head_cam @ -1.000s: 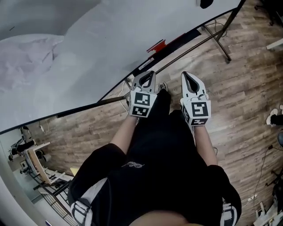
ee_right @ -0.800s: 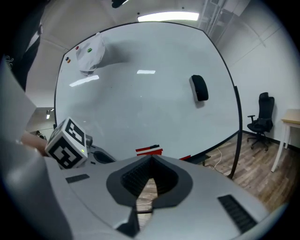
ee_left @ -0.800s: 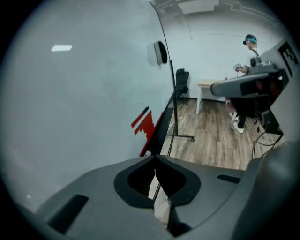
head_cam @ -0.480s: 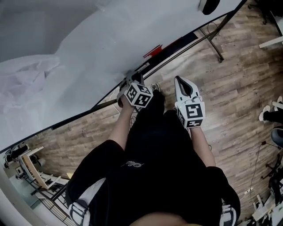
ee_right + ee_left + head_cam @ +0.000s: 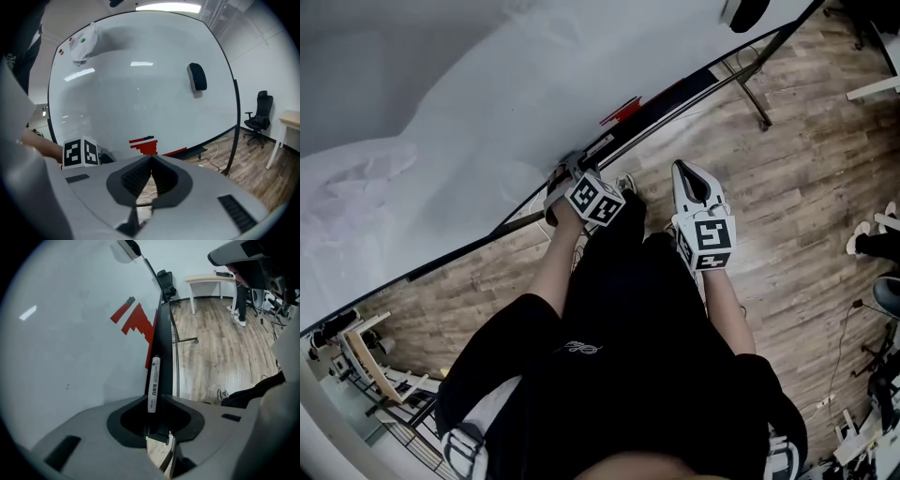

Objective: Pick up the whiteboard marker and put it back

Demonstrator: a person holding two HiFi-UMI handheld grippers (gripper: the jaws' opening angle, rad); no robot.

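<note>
The whiteboard marker [image 5: 153,383] is white with black print. It lies along the black tray [image 5: 164,333] at the foot of the whiteboard [image 5: 487,112], its near end pinched between the jaws of my left gripper [image 5: 157,403]. In the head view the left gripper [image 5: 569,171] points steeply down at the tray [image 5: 675,94], and the marker is hidden there. My right gripper [image 5: 690,171] hovers over the floor to the right of the left one, away from the board. The right gripper [image 5: 151,159] is shut with nothing in it.
Red stepped marks [image 5: 146,144] sit low on the board and a black eraser [image 5: 197,76] clings higher up. The board's stand leg [image 5: 752,91] and cables cross the wooden floor. An office chair [image 5: 258,117] and a table [image 5: 211,280] stand further off.
My left gripper dropped from beside the right one, rolled and reached the tray at the board's lower edge. The right gripper barely shifted.
</note>
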